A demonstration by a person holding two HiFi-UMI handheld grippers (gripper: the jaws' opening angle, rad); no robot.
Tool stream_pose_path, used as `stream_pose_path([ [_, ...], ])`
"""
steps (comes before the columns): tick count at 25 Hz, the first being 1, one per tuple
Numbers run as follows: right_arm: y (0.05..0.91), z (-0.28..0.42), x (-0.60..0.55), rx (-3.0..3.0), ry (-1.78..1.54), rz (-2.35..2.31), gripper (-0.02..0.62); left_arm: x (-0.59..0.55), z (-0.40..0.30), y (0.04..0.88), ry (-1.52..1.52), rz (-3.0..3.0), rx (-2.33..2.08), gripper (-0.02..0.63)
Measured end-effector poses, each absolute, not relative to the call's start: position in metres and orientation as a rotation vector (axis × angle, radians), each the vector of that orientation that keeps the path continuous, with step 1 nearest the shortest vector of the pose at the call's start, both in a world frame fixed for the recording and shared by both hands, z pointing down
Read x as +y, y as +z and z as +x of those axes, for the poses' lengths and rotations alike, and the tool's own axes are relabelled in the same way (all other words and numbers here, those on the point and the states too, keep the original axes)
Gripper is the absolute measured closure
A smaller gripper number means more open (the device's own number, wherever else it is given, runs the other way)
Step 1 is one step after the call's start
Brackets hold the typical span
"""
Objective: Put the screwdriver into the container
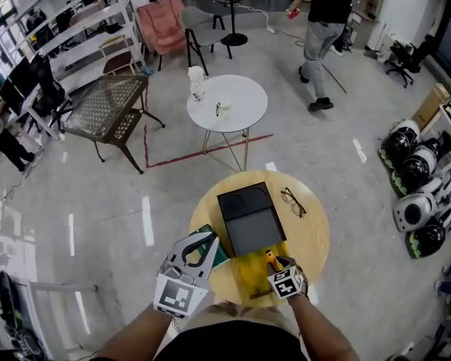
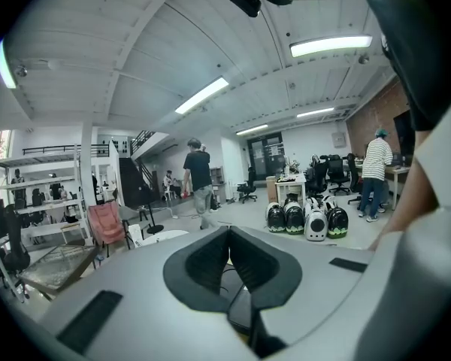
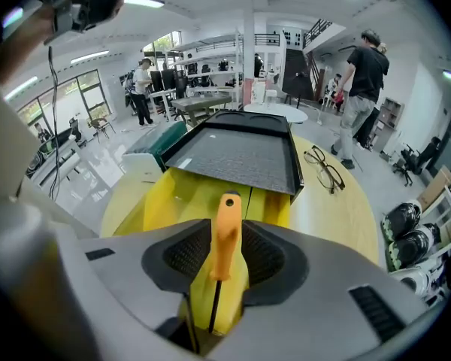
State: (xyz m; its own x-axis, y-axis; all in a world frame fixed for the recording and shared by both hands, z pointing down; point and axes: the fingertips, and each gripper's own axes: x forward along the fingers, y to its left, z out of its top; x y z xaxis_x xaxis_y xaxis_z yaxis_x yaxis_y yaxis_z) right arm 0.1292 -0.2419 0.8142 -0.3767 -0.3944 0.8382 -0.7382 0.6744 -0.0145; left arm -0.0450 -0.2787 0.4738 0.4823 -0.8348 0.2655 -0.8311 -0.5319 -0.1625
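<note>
Right claw (image 3: 227, 239) is clamped on the orange-handled screwdriver (image 3: 225, 228), handle pointing away from me and the thin shaft running back between the jaws. It's hanging over the open near end of the yellow container (image 3: 199, 194); I can't tell whether it touches the plastic. My left claw (image 2: 229, 233) has its jaws pressed together with nothing in them, held up by the table's left edge and aimed out at the room.

The room is a big open workshop: pale glossy floor (image 1: 98, 201), white ceiling with strip lights (image 2: 201, 95), and shelving along the far left. A person in a black top (image 1: 319, 21) is out on the far floor. There's a white round table (image 1: 227, 102) further out, a mesh-topped one (image 1: 105, 107) to its left, and a pink chair (image 1: 161, 25) behind.

Up close is the round wooden table (image 1: 312, 232) carrying the container. A black tray-like lid (image 3: 237, 156) lies across the container's far end, a green box (image 3: 165, 138) sits just left, and a pair of glasses (image 1: 293, 201) lies to the right.
</note>
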Motion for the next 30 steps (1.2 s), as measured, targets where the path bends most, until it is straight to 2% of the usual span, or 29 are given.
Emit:
stream_pose_path([
  [7, 0.804, 0.149, -0.228, -2.003, 0.519, 0.955, 0.448, -0.271, -0.043, 0.467, -0.452, -2.705, 1.500, 0.589],
  [12, 0.754, 0.154, -0.229, -2.070, 0.548, 1.091, 0.461, -0.270, -0.043, 0.464, -0.436, -2.723, 1.476, 0.589],
  [18, 0.688, 0.150, -0.231, -2.194, 0.538, 1.268, 0.578, -0.265, -0.047, 0.459, -0.377, -2.768, 1.464, 0.589],
  [30, 0.586, 0.132, -0.224, -2.357, 0.461, 1.394, 0.580, -0.261, -0.062, 0.441, -0.269, -2.760, 1.443, 0.589],
])
